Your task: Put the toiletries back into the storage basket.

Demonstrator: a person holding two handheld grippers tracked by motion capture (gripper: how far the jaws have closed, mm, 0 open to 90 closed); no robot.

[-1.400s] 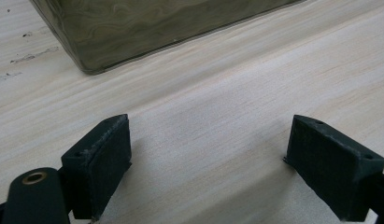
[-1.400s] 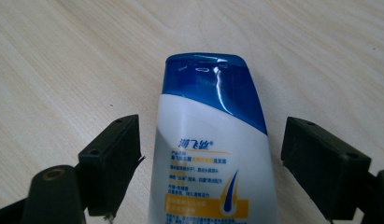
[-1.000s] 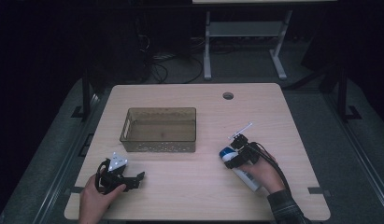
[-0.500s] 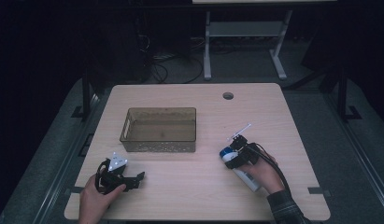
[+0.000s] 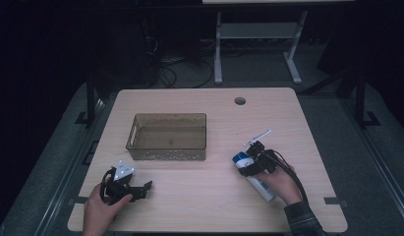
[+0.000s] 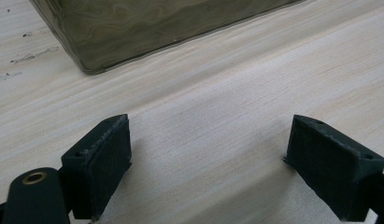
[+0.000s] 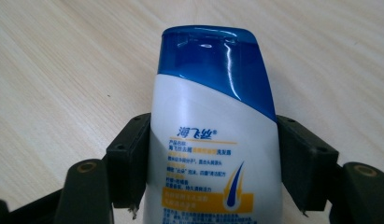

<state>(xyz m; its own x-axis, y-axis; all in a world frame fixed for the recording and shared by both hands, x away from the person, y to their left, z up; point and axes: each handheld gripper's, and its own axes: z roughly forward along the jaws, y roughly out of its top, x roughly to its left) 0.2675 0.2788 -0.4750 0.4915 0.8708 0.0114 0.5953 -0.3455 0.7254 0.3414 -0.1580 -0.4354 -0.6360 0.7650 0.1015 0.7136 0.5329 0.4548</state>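
Right gripper view: right gripper [image 7: 213,163] has just closed, pinching the white shampoo bottle [image 7: 213,140], blue cap pointing away.

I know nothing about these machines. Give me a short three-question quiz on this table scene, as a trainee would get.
1. True or false: the right tongs are closed on the shampoo bottle.
2. What colour is the bottle's cap? A red, B blue, C green.
3. What lies between the pads of the left tongs?

Key: 1 true, both pads press its sides. 2 B. 3 Nothing but bare table; the brown bin sits beyond them.
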